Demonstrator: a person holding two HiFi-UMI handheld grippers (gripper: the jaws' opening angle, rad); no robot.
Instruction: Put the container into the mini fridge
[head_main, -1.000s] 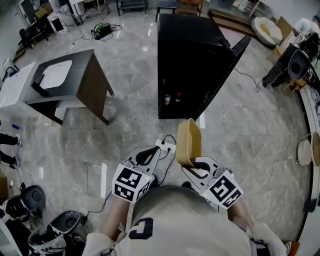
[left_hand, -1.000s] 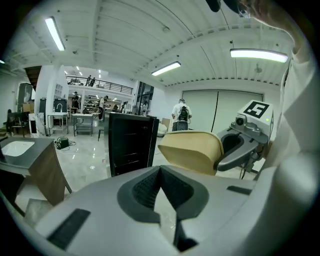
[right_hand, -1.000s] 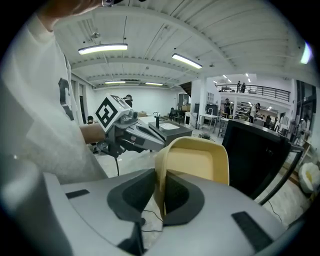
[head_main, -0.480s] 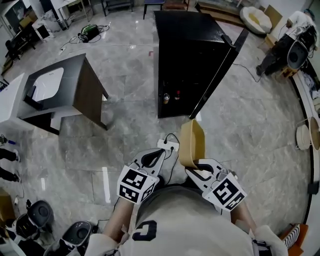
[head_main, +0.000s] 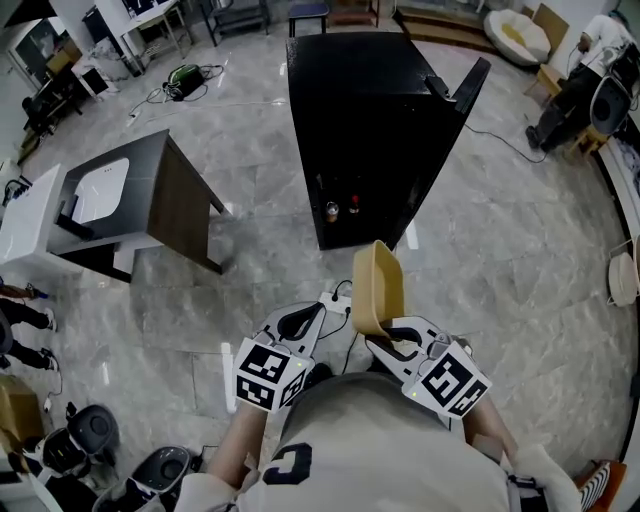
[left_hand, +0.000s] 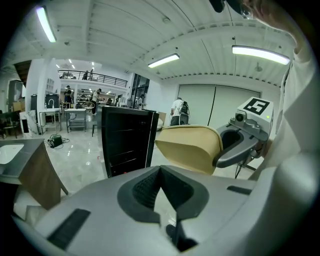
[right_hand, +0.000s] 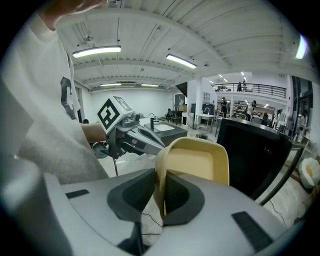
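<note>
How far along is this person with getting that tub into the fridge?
Done: the door of the mini fridge stands open, and the tan container is picked up. In hand: the right gripper clamps its rim, short of the fridge; the left gripper is empty. Left: carry it over, set it inside.

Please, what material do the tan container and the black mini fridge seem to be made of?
The container: likely plastic, matte tan; thin, smoothly rounded wall, even colour. The mini fridge: painted metal or plastic, black; flat, sharp-edged panels, but the look leaves open which.
</note>
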